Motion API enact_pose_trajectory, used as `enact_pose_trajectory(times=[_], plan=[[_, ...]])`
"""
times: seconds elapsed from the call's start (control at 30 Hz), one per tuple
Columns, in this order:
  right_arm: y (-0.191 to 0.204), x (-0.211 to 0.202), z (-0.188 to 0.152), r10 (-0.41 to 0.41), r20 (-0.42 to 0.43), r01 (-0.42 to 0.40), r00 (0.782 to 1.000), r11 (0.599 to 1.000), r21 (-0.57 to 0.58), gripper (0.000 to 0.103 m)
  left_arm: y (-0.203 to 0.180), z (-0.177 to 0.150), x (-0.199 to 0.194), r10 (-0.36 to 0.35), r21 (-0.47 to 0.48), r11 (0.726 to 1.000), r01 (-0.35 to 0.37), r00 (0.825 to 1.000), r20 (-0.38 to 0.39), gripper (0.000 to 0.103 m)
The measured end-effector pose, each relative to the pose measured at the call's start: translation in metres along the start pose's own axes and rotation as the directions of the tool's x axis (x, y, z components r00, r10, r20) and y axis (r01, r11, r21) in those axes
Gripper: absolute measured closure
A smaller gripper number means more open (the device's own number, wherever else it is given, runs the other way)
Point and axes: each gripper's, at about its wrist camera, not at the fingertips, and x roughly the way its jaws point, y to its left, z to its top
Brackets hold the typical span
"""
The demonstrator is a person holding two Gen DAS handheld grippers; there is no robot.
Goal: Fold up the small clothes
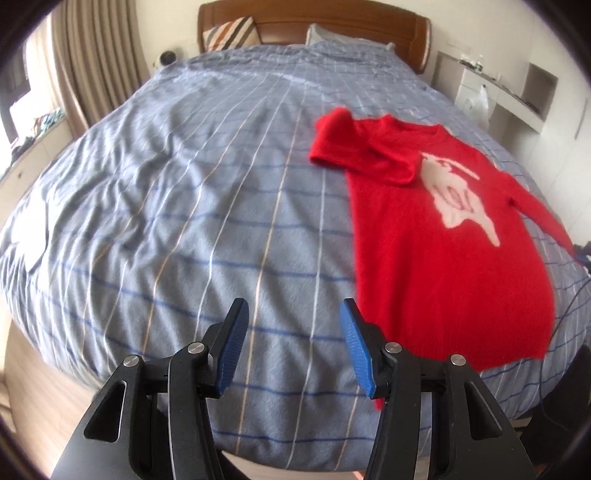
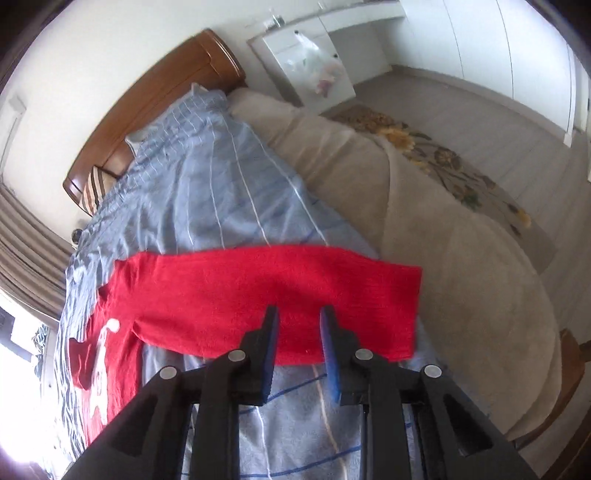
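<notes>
From the left wrist camera, the left gripper (image 1: 293, 314) hangs over the near edge of the bed with its blue-padded jaws wide apart and nothing between them — only the blue checked bedspread (image 1: 177, 206) shows in the gap. The red sweater (image 1: 443, 236) lies flat on the bedspread to the right, its hem near, just beside the right-hand jaw, and its neck far; a pale figure is knitted into its chest. One sleeve (image 1: 354, 147) is folded across the upper body, and the other runs off toward the right edge of the bed. A wooden headboard (image 1: 314, 26) with a striped pillow (image 1: 232, 33) stands at the far end, curtains on the left. From the right wrist camera, the right gripper (image 2: 298, 314) points down at the sweater's outstretched sleeve (image 2: 280, 291), which lies across the picture on the bedspread near the bed's right side. Its jaws stand a narrow way apart and the pads press on nothing — whether the tips touch the cloth cannot be told. A beige blanket (image 2: 424, 229) lies further right.
</notes>
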Motion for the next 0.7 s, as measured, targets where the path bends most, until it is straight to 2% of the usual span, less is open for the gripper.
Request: enact_pose_trajectory(times=[0.07,0.17,0.27,0.33,0.43,0.47,0.5,0.53,0.57,0.6,0.63,0.67,0.7], plan=[[-0.010,-0.002,-0.008,-0.038,0.038,0.037,0.999,0.999,0.029,0.085,-0.013,0.025,-0.004,-0.028,0.068,0.997,0.026,0.999,0.035,0.037],[-0.002,-0.029,-0.022,-0.097,0.127,0.097,0.987,0.995,0.001,0.083,-0.040,0.065,0.008,-0.077,0.195,0.979,0.064,0.995,0.060,0.033],[0.020,-0.052,-0.042,-0.064,0.171,0.078,0.983,0.994,-0.078,0.077,-0.074,0.104,0.054,-0.182,0.274,0.943,0.187,0.982,-0.044,0.032],[0.036,-0.063,-0.059,-0.044,0.186,0.070,0.982,0.988,-0.138,0.074,-0.090,0.127,0.097,-0.229,0.234,0.937,0.259,0.962,-0.147,0.033],[0.064,-0.072,-0.088,-0.012,0.184,0.056,0.983,0.971,-0.234,0.073,-0.098,0.154,0.150,-0.294,0.102,0.941,0.323,0.928,-0.229,0.040],[0.071,-0.073,-0.097,-0.002,0.180,0.049,0.984,0.965,-0.257,0.073,-0.098,0.161,0.163,-0.320,0.049,0.939,0.341,0.916,-0.244,0.047],[0.077,-0.073,-0.106,0.007,0.176,0.042,0.984,0.961,-0.274,0.073,-0.097,0.166,0.175,-0.352,-0.004,0.932,0.363,0.901,-0.254,0.058],[0.083,-0.073,-0.115,0.020,0.168,0.030,0.986,0.957,-0.289,0.072,-0.100,0.170,0.184,-0.390,-0.051,0.919,0.391,0.882,-0.264,0.066],[0.089,-0.072,-0.123,0.030,0.163,0.021,0.986,0.953,-0.303,0.073,-0.103,0.171,0.191,-0.427,-0.096,0.904,0.417,0.863,-0.269,0.096],[0.094,-0.071,-0.131,0.037,0.161,0.016,0.986,0.948,-0.318,0.073,-0.105,0.172,0.194,-0.450,-0.125,0.893,0.433,0.853,-0.264,0.101],[0.099,-0.070,-0.139,0.041,0.164,0.017,0.986,0.942,-0.334,0.072,-0.106,0.173,0.191,-0.441,-0.130,0.897,0.422,0.867,-0.232,0.101],[0.104,-0.070,-0.146,0.041,0.172,0.022,0.984,0.936,-0.350,0.073,-0.104,0.173,0.182,-0.416,-0.124,0.909,0.399,0.890,-0.185,0.101],[0.107,-0.071,-0.151,0.043,0.180,0.025,0.983,0.932,-0.361,0.073,-0.099,0.175,0.171,-0.406,-0.131,0.912,0.389,0.903,-0.140,0.101]])
